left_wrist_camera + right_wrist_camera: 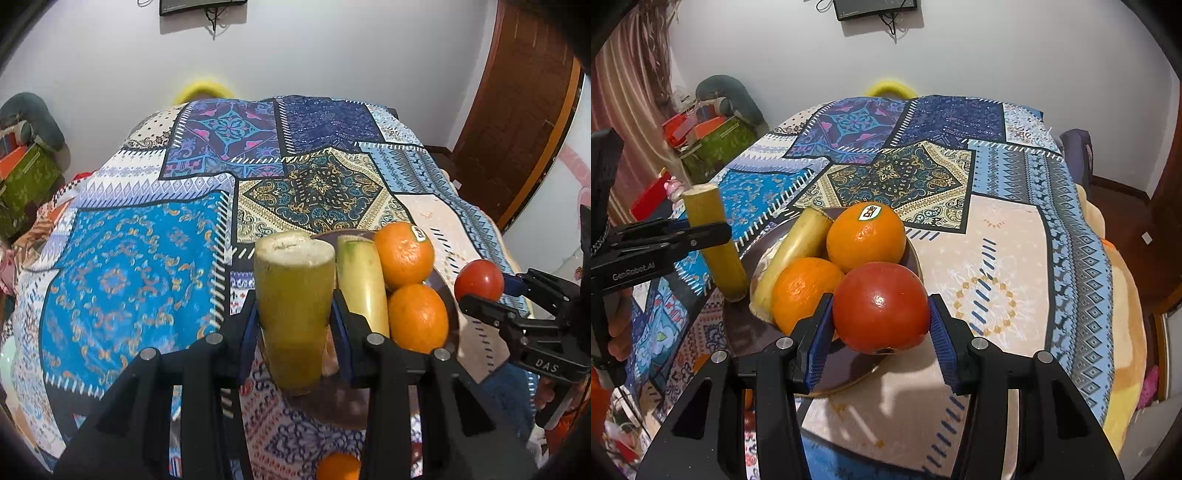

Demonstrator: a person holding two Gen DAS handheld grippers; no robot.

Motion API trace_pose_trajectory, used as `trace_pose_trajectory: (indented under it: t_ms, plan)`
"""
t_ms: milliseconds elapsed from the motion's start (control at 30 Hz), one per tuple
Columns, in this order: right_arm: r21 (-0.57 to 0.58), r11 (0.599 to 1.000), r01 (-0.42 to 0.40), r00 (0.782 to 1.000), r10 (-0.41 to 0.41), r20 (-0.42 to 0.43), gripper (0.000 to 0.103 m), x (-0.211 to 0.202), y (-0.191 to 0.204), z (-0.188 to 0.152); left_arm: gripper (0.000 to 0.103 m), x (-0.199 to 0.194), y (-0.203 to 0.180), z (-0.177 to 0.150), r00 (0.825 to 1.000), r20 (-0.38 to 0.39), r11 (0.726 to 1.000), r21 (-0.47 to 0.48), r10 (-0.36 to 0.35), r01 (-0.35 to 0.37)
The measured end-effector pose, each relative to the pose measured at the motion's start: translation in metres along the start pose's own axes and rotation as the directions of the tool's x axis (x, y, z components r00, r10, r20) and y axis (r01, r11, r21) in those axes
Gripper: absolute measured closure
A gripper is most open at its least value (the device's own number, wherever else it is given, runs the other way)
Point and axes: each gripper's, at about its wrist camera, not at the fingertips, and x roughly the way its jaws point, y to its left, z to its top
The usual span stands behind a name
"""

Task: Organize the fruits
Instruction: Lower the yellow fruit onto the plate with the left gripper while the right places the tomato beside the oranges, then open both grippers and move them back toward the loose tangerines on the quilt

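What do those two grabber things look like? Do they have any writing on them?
Both are black plastic with silver round bolts and ribbed blue pads inside the jaws. The left gripper has "GenRobot.AI" in pale letters on its side, seen from the right wrist view. The right gripper shows "DAS" on its side in the left wrist view. No cables or sleeves show.

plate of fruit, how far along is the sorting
Done: two oranges and a cut banana piece lie on the brown plate. In hand: the left gripper holds another banana piece, the right gripper a red fruit. Left: setting both down.
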Motion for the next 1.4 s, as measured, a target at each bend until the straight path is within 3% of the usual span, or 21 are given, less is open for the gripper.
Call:
trace_pose_trajectory:
  t_ms: [400,800,933,1100,1400]
  plan:
    - [0.01,1.0,-0.027,0.999,0.027,-0.025,0.056,0.023,-0.008,0.003,0.067,0.047,0.003,0.014,0.998,-0.057,1.0,-0.007,-0.006,0.006]
    - [-0.05,0.999,0.001,1.0,-0.001,-0.013,0.053,0.02,-0.001,0.006,0.067,0.056,0.01,0.011,0.998,-0.055,0.999,-0.042,0.003,-0.005]
    - [-0.05,0.999,-0.007,1.0,0.007,0.001,0.047,0.012,0.002,0.007,0.067,0.049,0.008,0.009,0.999,-0.053,0.999,-0.034,0.004,-0.006]
    - [-0.04,0.999,-0.009,1.0,0.01,0.017,0.047,-0.003,0.007,0.006,0.067,0.027,0.005,0.005,0.999,-0.038,1.0,-0.025,-0.003,0.002]
    - [-0.045,0.999,0.01,0.998,-0.007,0.057,0.046,-0.041,0.026,-0.001,0.063,-0.043,-0.004,-0.012,1.0,0.026,1.0,0.005,-0.008,0.008]
